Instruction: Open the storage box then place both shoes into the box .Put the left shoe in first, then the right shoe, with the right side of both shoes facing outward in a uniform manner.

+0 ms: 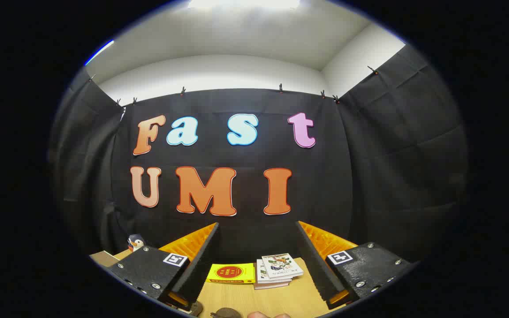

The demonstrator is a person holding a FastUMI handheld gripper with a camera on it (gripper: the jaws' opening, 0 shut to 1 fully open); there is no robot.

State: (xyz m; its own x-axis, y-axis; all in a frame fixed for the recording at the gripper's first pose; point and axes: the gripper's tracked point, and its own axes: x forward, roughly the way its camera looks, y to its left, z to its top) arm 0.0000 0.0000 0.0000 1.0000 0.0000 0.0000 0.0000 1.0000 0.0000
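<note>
The gripper [256, 247] is held level above a wooden table [281, 300], and its two fingers [201, 260] stand wide apart with nothing between them. Beyond the fingers, on the far part of the table, lie a flat yellow book [231, 273] and, just beside it, a small pile of booklets [277, 270]. A toy penguin [135, 242] stands at the far corner of the table, outside one finger. Very near the camera, below the fingers, there is a dark rounded shape [226, 313] and a fingertip [259, 315] of a person; what the dark shape is cannot be told from so small a part. The box and the shoes are not among the things ahead of the fingers, so their direction and their long axis cannot be told. The task seems to be at its very beginning, with the box not yet opened. Probably the gripper must first tilt downward or turn, because the task's things most likely lie lower or to one side of where the fingers point now.
</note>
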